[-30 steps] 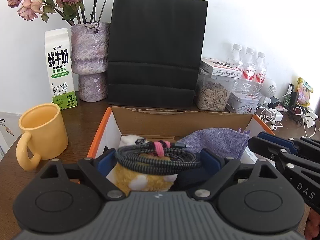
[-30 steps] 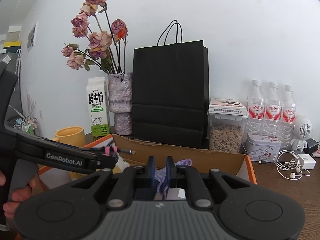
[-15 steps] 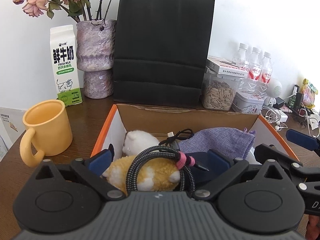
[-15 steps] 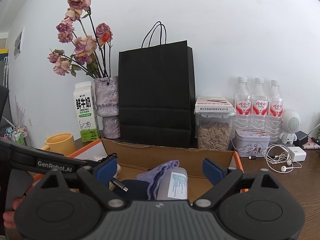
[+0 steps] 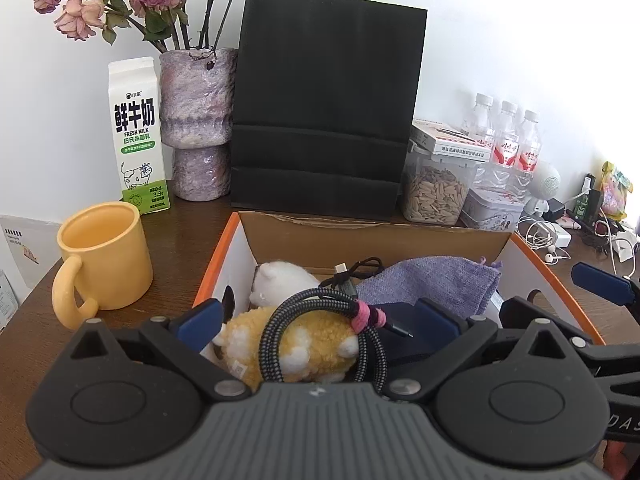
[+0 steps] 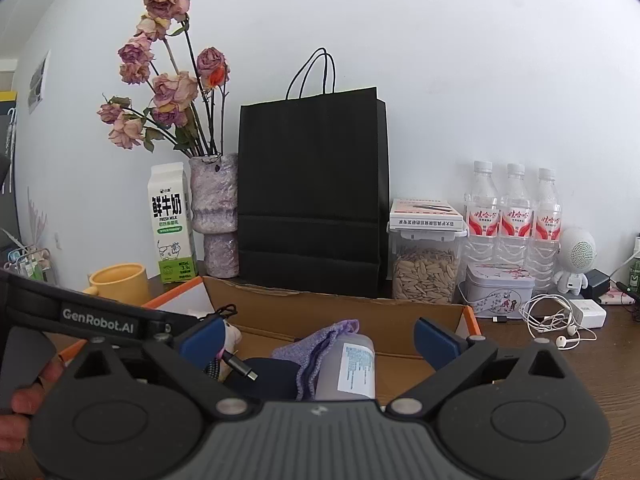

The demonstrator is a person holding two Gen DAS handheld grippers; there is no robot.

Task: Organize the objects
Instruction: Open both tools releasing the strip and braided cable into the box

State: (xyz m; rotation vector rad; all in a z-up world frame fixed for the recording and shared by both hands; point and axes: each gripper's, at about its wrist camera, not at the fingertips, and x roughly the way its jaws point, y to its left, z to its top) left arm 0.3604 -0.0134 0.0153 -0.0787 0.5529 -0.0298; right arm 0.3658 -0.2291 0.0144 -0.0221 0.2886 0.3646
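Observation:
An open cardboard box (image 5: 372,232) with orange edges holds a yellow plush toy (image 5: 316,344), a white plush (image 5: 282,282), a purple cloth pouch (image 5: 432,284) and a dark blue item. A coiled braided cable (image 5: 320,312) with a pink tie lies on the yellow plush. My left gripper (image 5: 320,320) is open above the cable, not touching it. My right gripper (image 6: 320,340) is open over the box (image 6: 340,308), above the purple pouch (image 6: 324,340) and a clear bottle (image 6: 352,364).
A yellow mug (image 5: 104,256) stands left of the box. Behind it are a milk carton (image 5: 138,136), a vase of dried roses (image 5: 198,124), a black paper bag (image 5: 324,112), a seed jar (image 5: 436,192), water bottles (image 5: 504,148), a tin and earphones (image 6: 556,320).
My left gripper opened and let the coiled cable drop onto the yellow plush. My right gripper opened and drew back a little, leaving the bottle and pouch in the box.

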